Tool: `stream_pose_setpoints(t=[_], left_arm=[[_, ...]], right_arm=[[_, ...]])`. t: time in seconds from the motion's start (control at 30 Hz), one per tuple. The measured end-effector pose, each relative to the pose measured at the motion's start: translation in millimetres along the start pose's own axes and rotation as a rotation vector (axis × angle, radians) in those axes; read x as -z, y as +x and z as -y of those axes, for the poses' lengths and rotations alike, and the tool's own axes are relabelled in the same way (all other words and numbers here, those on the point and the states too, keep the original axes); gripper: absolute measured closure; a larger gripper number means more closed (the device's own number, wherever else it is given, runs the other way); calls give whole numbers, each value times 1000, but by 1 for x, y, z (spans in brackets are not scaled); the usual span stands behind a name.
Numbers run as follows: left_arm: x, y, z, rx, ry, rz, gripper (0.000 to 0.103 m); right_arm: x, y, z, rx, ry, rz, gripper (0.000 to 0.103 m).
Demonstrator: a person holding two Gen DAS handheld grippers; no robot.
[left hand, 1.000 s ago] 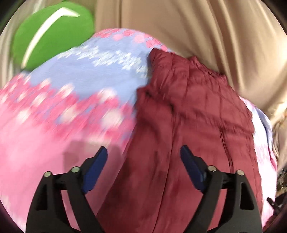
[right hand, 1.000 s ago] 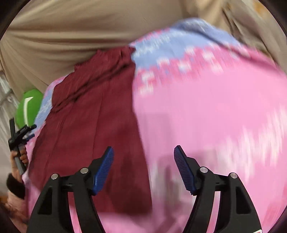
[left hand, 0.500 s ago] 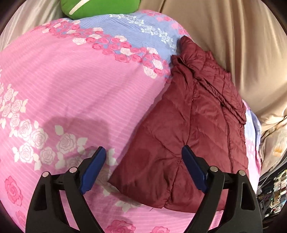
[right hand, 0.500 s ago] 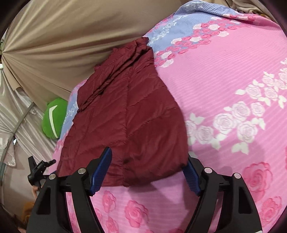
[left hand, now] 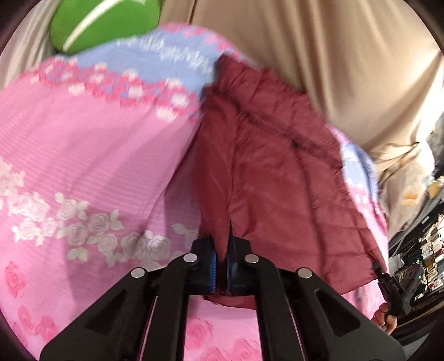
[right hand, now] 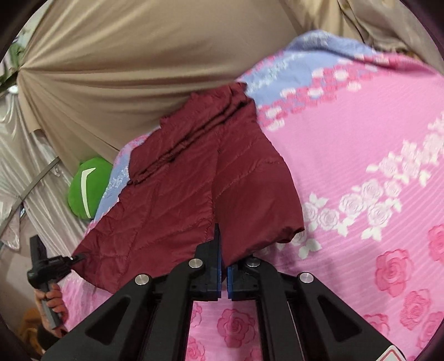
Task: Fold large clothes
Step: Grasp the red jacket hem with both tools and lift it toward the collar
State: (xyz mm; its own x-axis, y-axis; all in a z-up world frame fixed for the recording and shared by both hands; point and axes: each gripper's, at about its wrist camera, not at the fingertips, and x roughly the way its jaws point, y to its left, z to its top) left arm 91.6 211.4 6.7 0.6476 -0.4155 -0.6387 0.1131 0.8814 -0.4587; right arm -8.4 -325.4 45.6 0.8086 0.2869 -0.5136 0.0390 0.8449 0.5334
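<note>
Maroon quilted puffer jacket [left hand: 266, 172] lies lengthwise-folded on the pink rose-print bed [left hand: 83, 155]. I have left claw [left hand: 220, 266] and right claw [right hand: 223, 273] clamped on its near hem corners; the crosswise fold looks undone.

A bed [right hand: 374, 166] wears a pink rose-print sheet with a blue band. Beige drapes [right hand: 125, 69] hang behind it. A green cushion [left hand: 102, 25] sits at its far edge. Cluttered shelves [left hand: 421, 250] stand aside.

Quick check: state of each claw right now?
Left claw: shut on the near hem of the dark red quilted jacket.
Right claw: shut on the same jacket's hem.
</note>
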Motion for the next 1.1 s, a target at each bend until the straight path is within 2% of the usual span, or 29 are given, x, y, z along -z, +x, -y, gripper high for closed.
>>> stream_pose_setpoints(t=[0.17, 0.27, 0.37, 0.47, 0.57, 0.63, 0.73, 0.83, 0.93, 1.1], left_arm=[[14, -79, 17, 116, 36, 133, 100], [23, -138, 31, 171, 77, 248, 100], [28, -192, 44, 195, 117, 370, 100], [29, -227, 54, 211, 132, 462, 100], [21, -237, 66, 207, 152, 493, 100], [5, -224, 72, 178, 152, 471, 100], [-25, -180, 75, 116, 129, 398, 100], [-51, -119, 72, 14, 121, 302, 100], [-74, -49, 66, -111, 131, 210, 100], [-99, 40, 41, -222, 86, 88, 100]], right_arm=[[5, -66, -23, -41, -151, 142, 101], [10, -122, -35, -109, -218, 262, 101], [15, -178, -45, -189, -262, 373, 101], [15, -222, -56, -248, -288, 469, 101], [6, -239, -66, -288, -289, 530, 101], [-6, -231, -71, -302, -282, 541, 101], [-25, -199, -72, -250, -268, 516, 101], [-49, -149, -64, -206, -209, 444, 101], [-70, -91, -58, -116, -180, 369, 101], [-102, -9, -44, 2, -128, 239, 101]])
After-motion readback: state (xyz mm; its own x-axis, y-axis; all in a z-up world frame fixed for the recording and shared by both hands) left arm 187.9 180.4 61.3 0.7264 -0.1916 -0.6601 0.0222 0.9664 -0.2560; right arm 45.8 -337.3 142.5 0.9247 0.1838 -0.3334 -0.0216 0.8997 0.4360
